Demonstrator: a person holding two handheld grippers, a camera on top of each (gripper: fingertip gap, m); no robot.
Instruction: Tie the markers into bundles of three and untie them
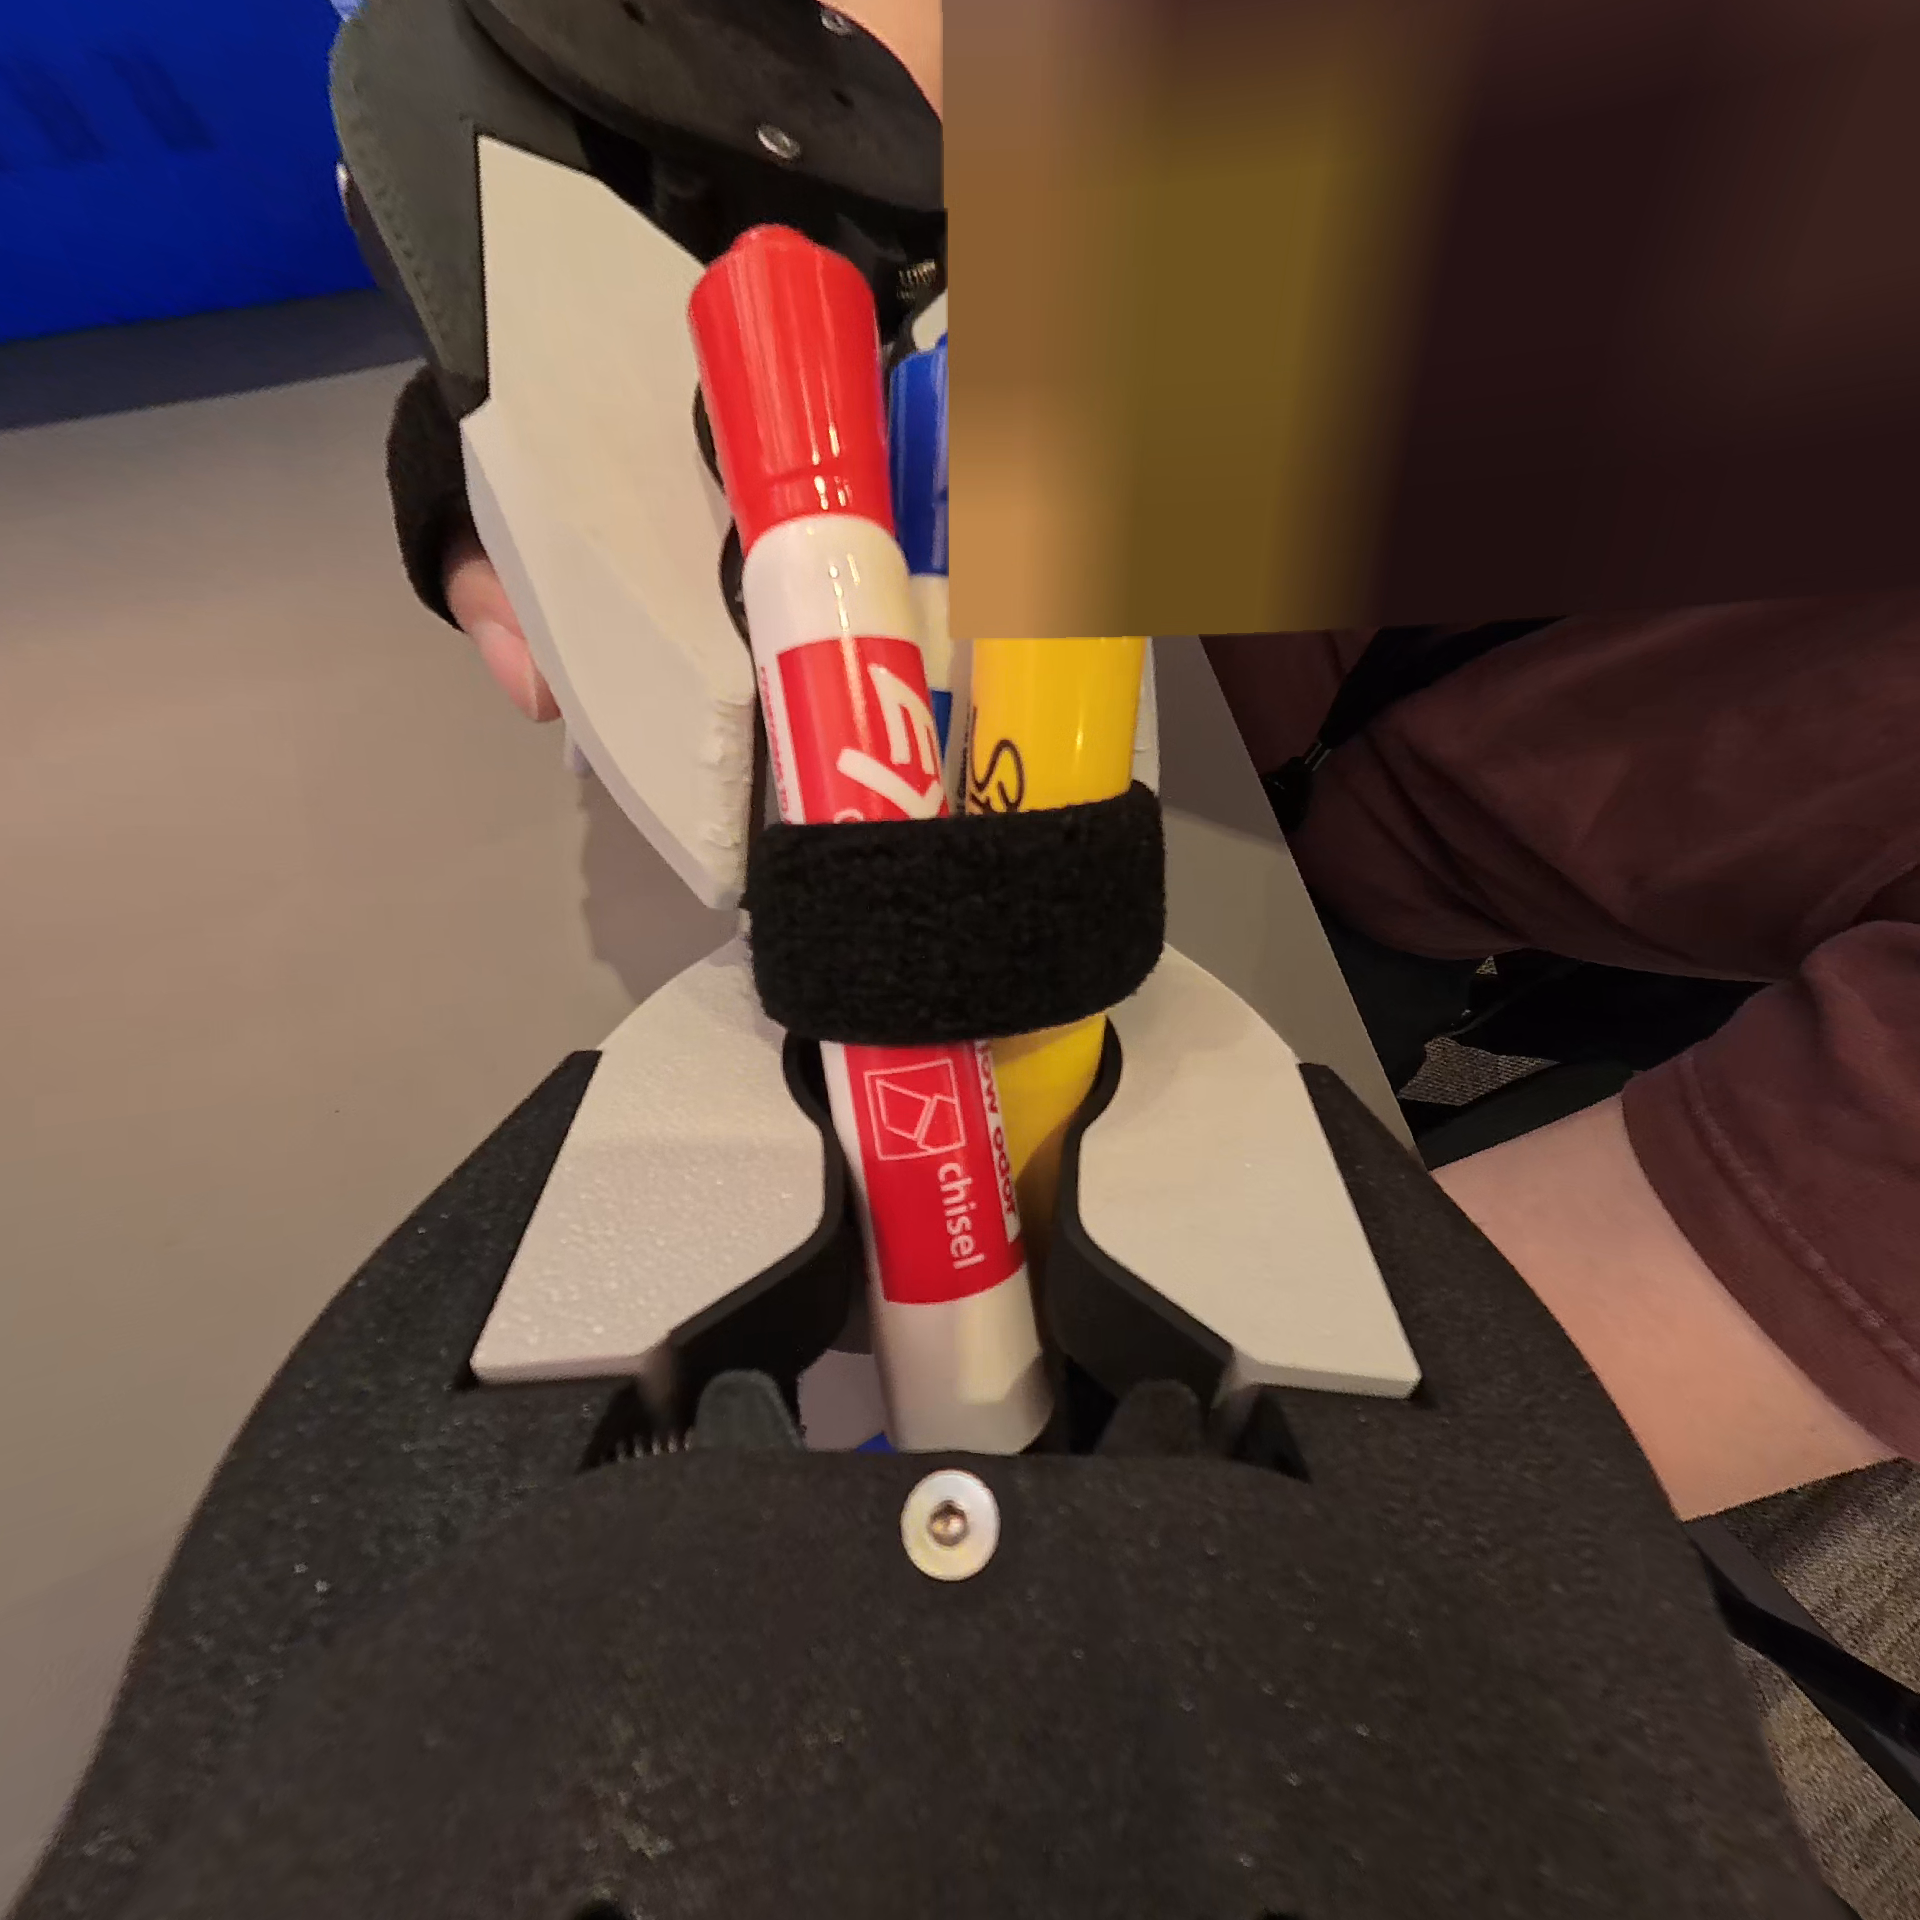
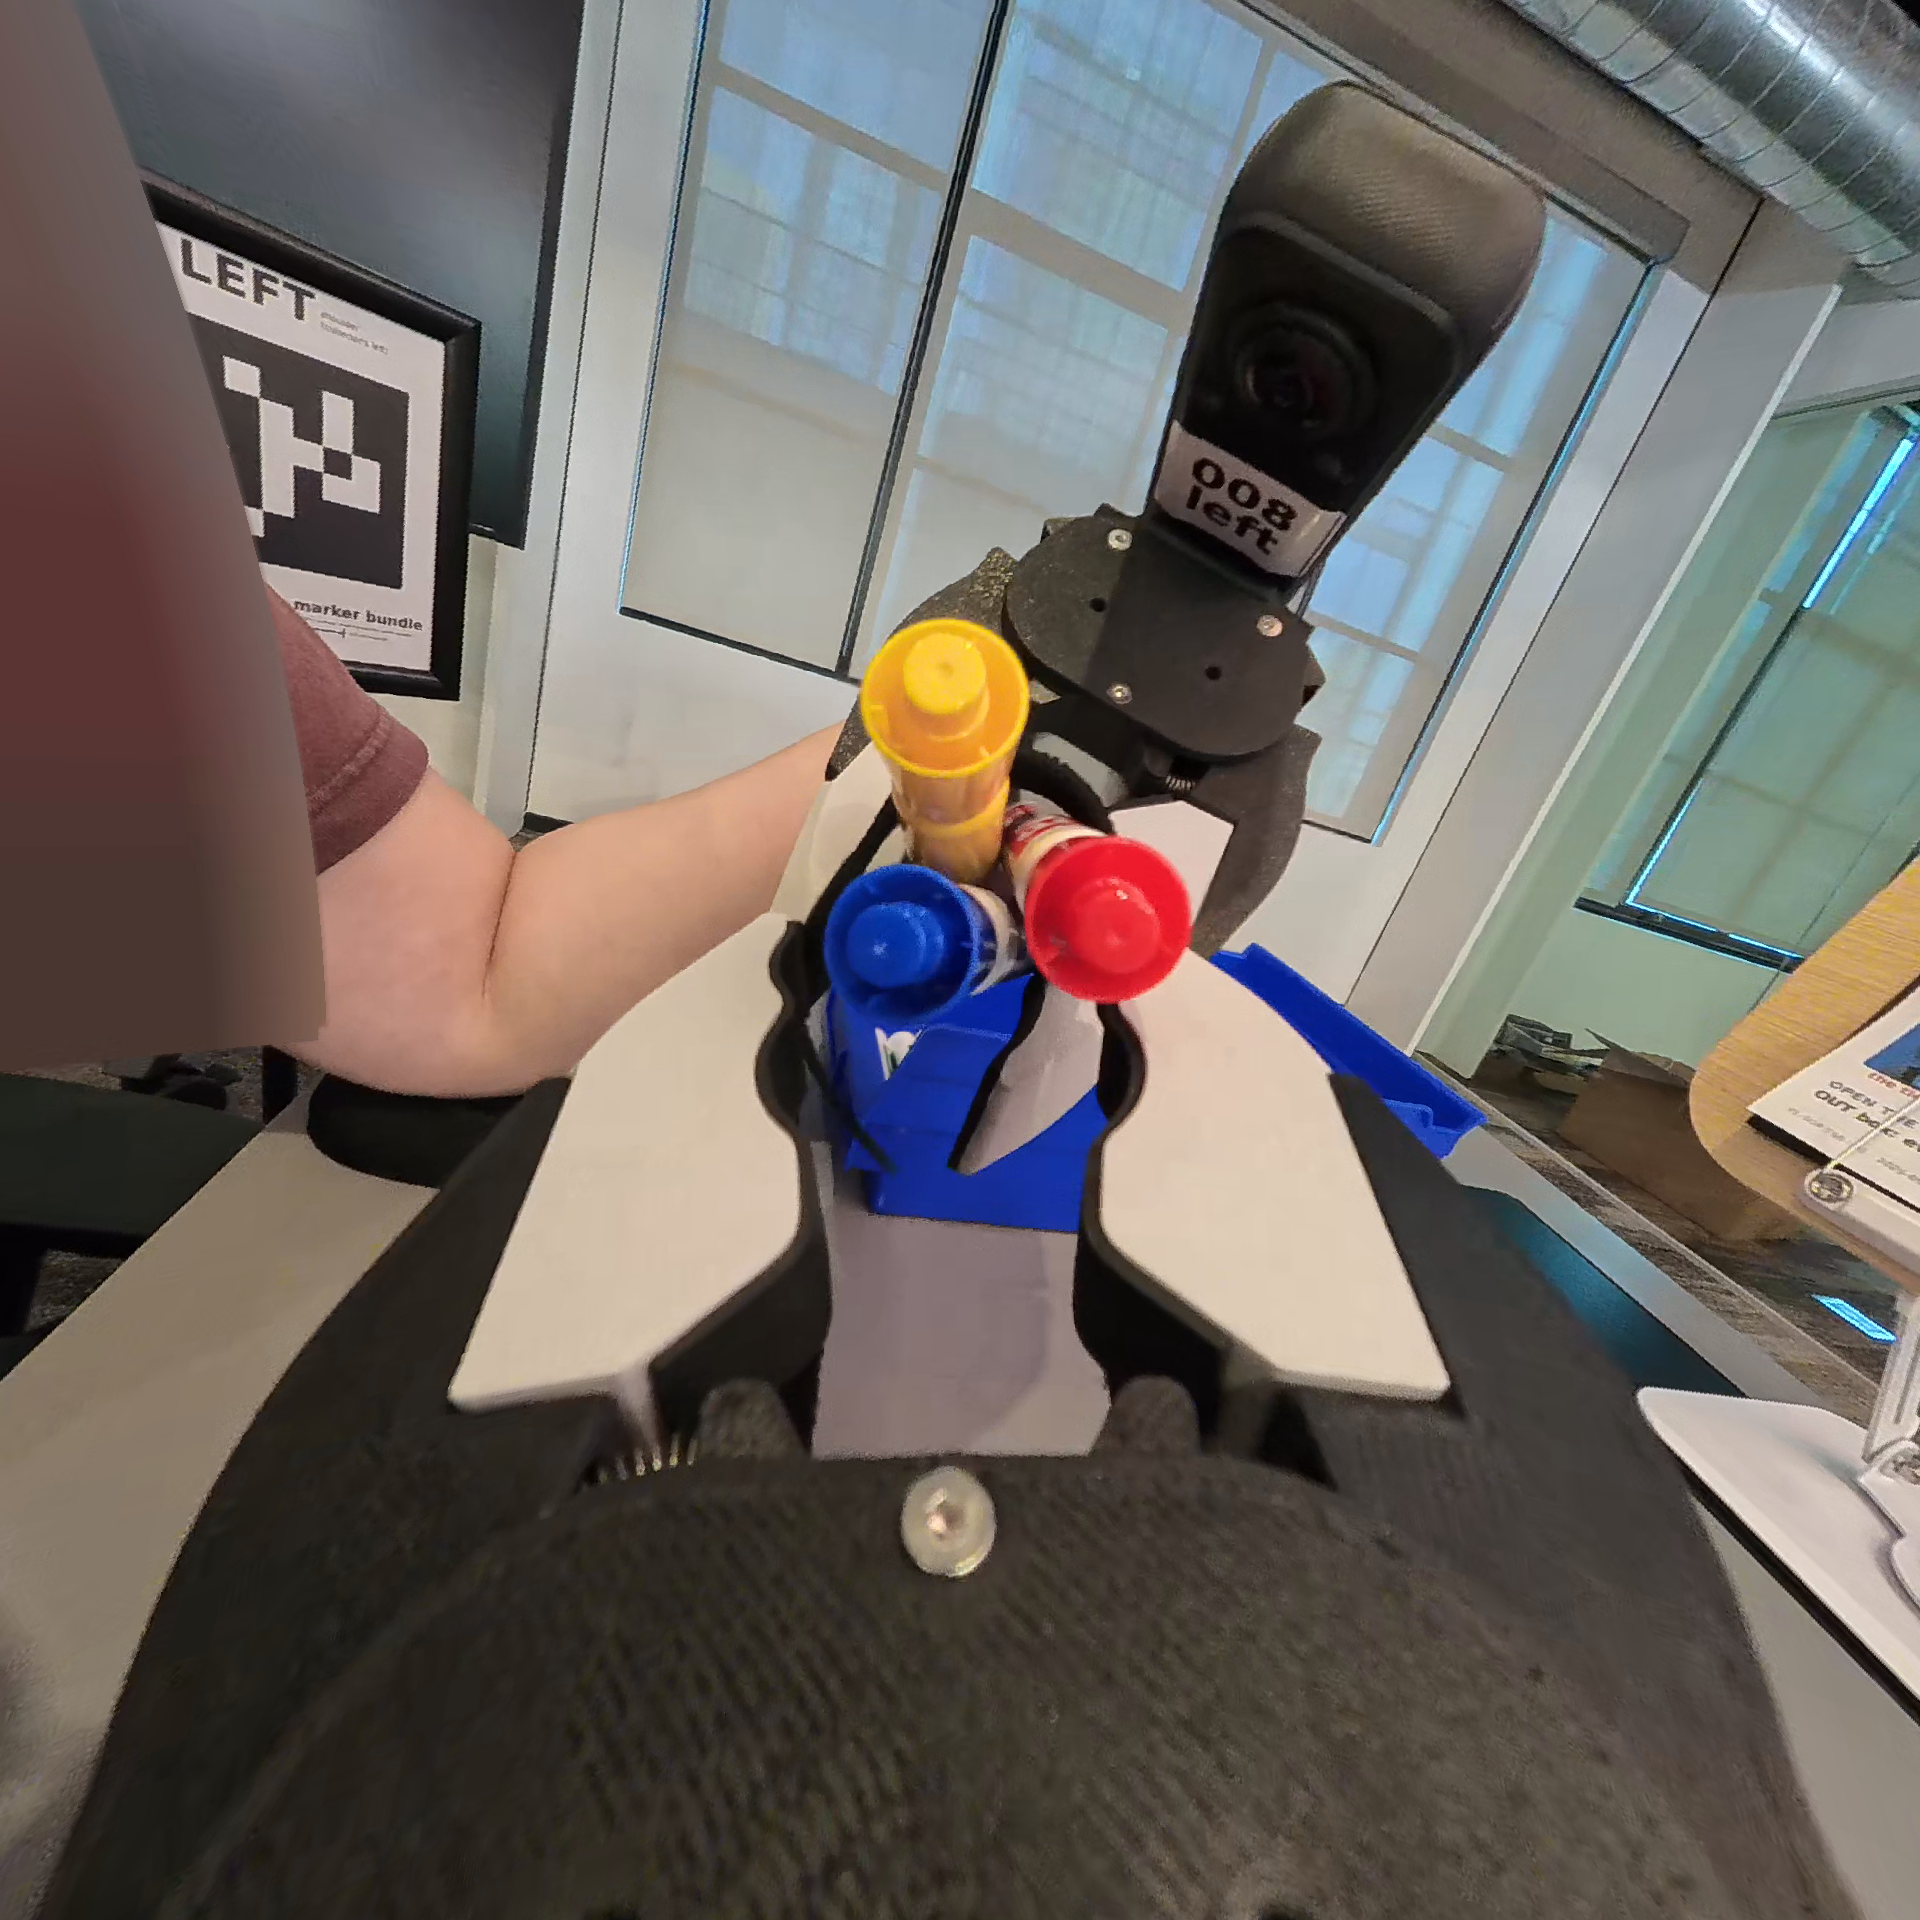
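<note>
Three markers: red, blue, yellow; one black strap; two grippers.

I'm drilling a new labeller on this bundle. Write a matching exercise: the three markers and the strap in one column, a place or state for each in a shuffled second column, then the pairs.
1. red marker
2. yellow marker
3. blue marker
4. black strap

A. cap topmost in the right wrist view
B. wrapped around the marker bundle
C. cap lower right in the right wrist view
D. cap lower left in the right wrist view

Pairs: 1-C; 2-A; 3-D; 4-B
</note>
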